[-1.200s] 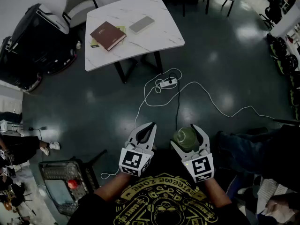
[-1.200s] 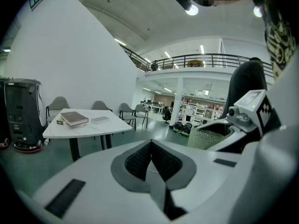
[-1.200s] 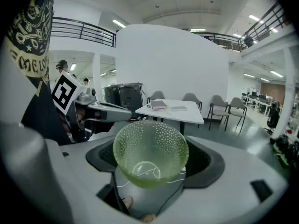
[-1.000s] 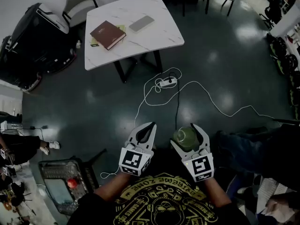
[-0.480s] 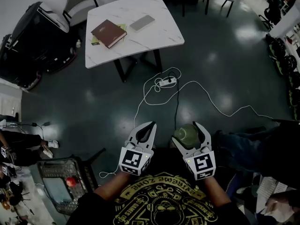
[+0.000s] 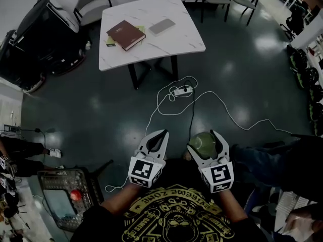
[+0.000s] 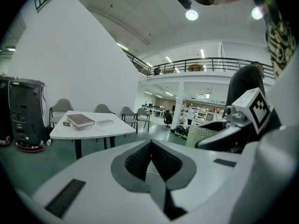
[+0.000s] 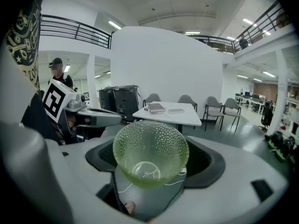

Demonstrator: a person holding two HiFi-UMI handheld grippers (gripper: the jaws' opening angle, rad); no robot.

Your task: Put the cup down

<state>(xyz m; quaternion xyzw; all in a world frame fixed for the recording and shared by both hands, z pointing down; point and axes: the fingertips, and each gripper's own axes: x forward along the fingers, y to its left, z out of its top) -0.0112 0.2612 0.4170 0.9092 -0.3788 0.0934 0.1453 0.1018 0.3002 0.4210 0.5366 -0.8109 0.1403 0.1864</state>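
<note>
A green, bumpy glass cup (image 8: 148, 146) sits between the jaws of my right gripper (image 8: 150, 164), which is shut on it with the mouth facing forward. From the head view the cup (image 6: 201, 144) hangs above the dark floor, close to my body, inside the right gripper (image 6: 204, 143). My left gripper (image 6: 159, 136) is beside it on the left, shut with nothing in it; its fingertips meet in the left gripper view (image 7: 150, 146). A white marble-look table (image 6: 186, 39) stands well ahead of both.
On the table lie a brown book (image 6: 126, 34) and a flat grey device (image 6: 161, 26). Chairs (image 6: 93, 1) ring its far side. A power strip with white cable (image 6: 181, 91) lies on the floor. A black machine (image 6: 40, 34) stands left, a cart (image 6: 65, 195) near left, a seated person's legs (image 6: 272, 160) right.
The table and floor have slid slightly down and right in the head view. Both grippers keep their places; the right one with the cup sits a little higher.
</note>
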